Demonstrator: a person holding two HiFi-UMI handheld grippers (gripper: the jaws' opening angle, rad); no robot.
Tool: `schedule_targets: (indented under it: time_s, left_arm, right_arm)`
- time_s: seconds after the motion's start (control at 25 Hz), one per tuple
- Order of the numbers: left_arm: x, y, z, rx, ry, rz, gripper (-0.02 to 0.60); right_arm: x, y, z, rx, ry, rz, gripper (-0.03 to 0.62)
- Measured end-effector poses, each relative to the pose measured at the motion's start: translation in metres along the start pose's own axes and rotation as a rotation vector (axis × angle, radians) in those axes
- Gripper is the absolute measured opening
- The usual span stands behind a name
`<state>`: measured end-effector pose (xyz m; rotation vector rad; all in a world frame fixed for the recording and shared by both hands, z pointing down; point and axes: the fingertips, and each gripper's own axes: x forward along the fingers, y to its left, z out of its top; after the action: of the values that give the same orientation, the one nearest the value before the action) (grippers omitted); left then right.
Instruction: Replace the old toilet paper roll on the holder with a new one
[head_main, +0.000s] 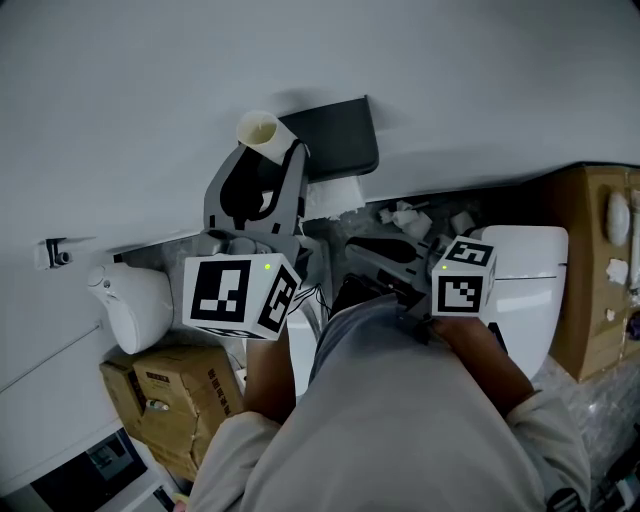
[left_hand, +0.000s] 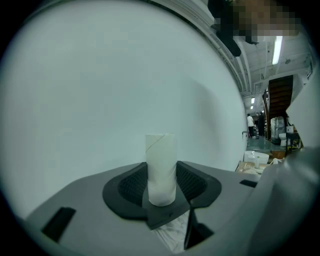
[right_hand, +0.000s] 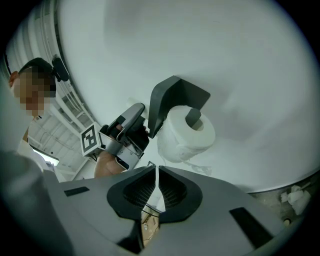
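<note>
A bare cardboard tube (left_hand: 160, 167) stands upright between the pads of my left gripper (left_hand: 161, 176), which is shut on it. In the head view that tube (head_main: 260, 129) is held up against the white wall, just left of the black holder (head_main: 338, 138). A full white toilet paper roll (right_hand: 189, 134) sits on the holder's (right_hand: 176, 97) spindle, and part of it (head_main: 333, 196) shows under the cover. My right gripper (right_hand: 157, 172) is shut with nothing in it, a little below the roll. It (head_main: 368, 250) hangs low and right of the holder.
A white toilet (head_main: 528, 285) stands at the right beside a brown box (head_main: 590, 270). Cardboard boxes (head_main: 175, 400) and a white rounded unit (head_main: 135, 305) lie at the lower left. Crumpled tissue (head_main: 410, 216) lies on the floor by the wall. A small bracket (head_main: 55, 252) sticks out at far left.
</note>
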<state>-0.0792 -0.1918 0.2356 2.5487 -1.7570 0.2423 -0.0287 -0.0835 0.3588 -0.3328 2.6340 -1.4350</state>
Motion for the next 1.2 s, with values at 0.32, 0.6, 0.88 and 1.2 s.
schedule_targets:
  time_s: [0.32, 0.6, 0.88, 1.2]
  left_arm:
    - [-0.004, 0.0, 0.002, -0.018, -0.025, 0.022, 0.173]
    - [-0.002, 0.006, -0.001, -0.038, -0.03, 0.005, 0.207]
    - [-0.016, 0.014, -0.002, -0.092, -0.064, -0.005, 0.212]
    - [-0.035, 0.019, 0.002, -0.164, -0.119, -0.04, 0.212]
  right_arm:
    - [0.001, 0.003, 0.003, -0.048, 0.016, -0.014, 0.034]
    - [0.01, -0.001, 0.004, -0.06, 0.022, -0.034, 0.034]
    - [0.016, 0.002, 0.007, -0.103, 0.01, -0.062, 0.034]
    - [0.019, 0.009, 0.012, -0.251, -0.014, -0.161, 0.034]
